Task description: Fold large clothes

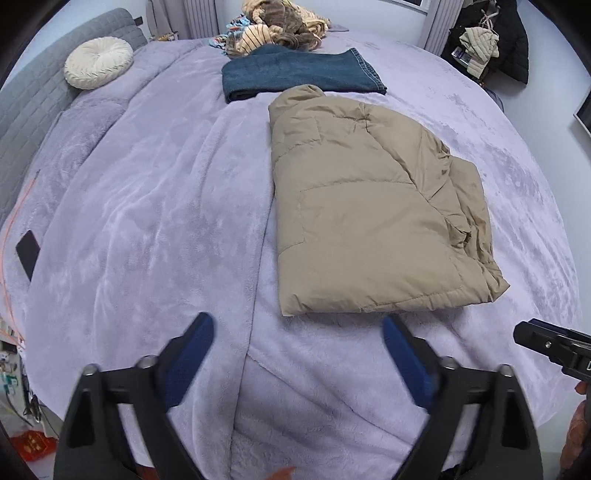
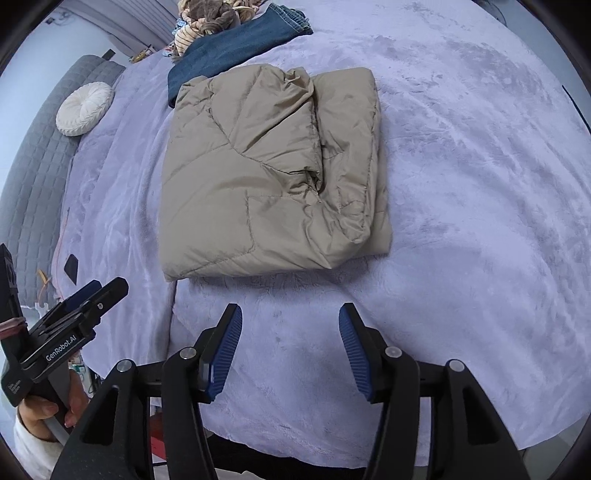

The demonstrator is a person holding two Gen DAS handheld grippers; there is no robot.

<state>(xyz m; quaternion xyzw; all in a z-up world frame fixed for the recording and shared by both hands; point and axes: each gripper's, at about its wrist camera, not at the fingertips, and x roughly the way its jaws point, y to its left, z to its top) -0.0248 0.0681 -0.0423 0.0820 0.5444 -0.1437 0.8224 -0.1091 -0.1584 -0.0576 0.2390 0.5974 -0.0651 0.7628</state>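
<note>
A tan puffer jacket point(image 1: 369, 206) lies folded into a compact rectangle on the lavender fleece blanket point(image 1: 155, 221); it also shows in the right wrist view point(image 2: 266, 177). My left gripper point(image 1: 297, 325) is open and empty, hovering just short of the jacket's near edge. My right gripper point(image 2: 290, 314) is open and empty, a little back from the jacket's near edge. The left gripper also shows at the left of the right wrist view point(image 2: 94, 290), held in a hand.
Folded blue jeans point(image 1: 295, 74) lie beyond the jacket, with a heap of clothes point(image 1: 280, 29) behind them. A round cream cushion point(image 1: 98, 62) leans on the grey headboard point(image 1: 22, 110). A dark phone point(image 1: 27, 249) lies at the left bed edge. Dark coats point(image 1: 491, 40) hang at the far right.
</note>
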